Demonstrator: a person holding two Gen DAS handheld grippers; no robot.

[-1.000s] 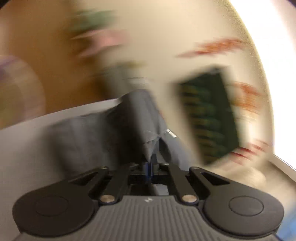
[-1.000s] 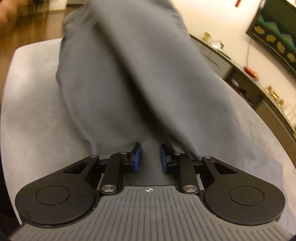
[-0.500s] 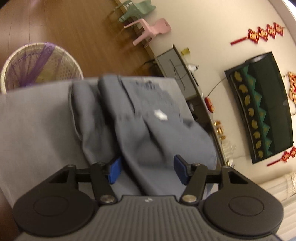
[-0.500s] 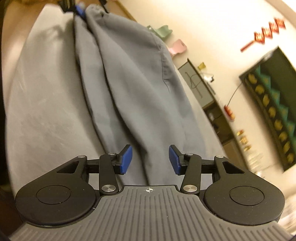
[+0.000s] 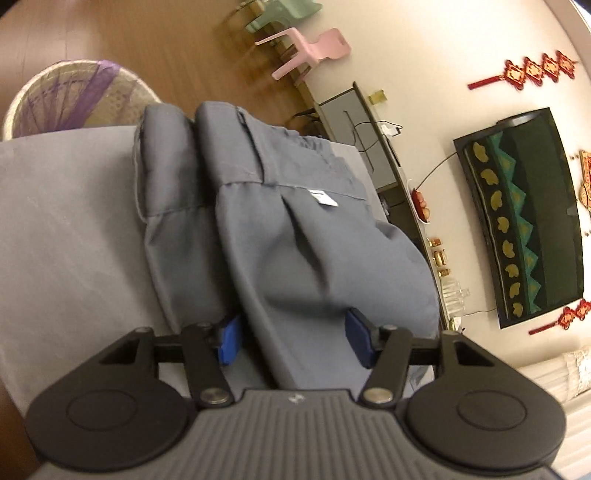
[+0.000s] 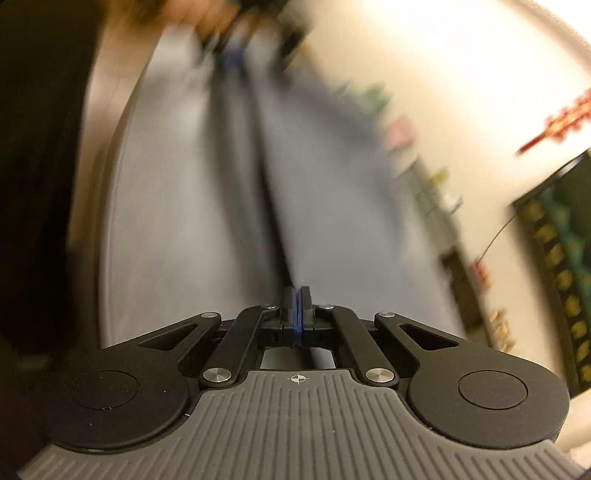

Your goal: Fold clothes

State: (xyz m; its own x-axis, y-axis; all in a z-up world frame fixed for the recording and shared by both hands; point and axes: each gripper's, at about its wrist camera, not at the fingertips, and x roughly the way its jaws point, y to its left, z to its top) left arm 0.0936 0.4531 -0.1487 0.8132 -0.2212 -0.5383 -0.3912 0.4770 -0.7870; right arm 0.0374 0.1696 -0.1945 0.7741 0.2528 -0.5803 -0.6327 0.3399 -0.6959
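Grey trousers (image 5: pixel 280 236) lie lengthwise on a grey table (image 5: pixel 66 236), waistband and white label (image 5: pixel 324 196) away from me. My left gripper (image 5: pixel 291 338) is open, its blue pads either side of the near end of the cloth. In the right wrist view, which is blurred by motion, my right gripper (image 6: pixel 296 308) has its blue pads pressed together. A dark fold of the trousers (image 6: pixel 266 206) runs straight out from the pads, but the blur hides whether cloth is pinched.
A woven basket (image 5: pixel 74 99) stands on the wood floor past the table's far left corner. A pink chair (image 5: pixel 310 51) and a green chair (image 5: pixel 284 11) stand by the wall. A low cabinet (image 5: pixel 369 147) and a wall screen (image 5: pixel 524 214) are on the right.
My right gripper has shut from open and is moving fast, blurring its view. My left gripper stays open over the trousers and has shifted slightly closer.
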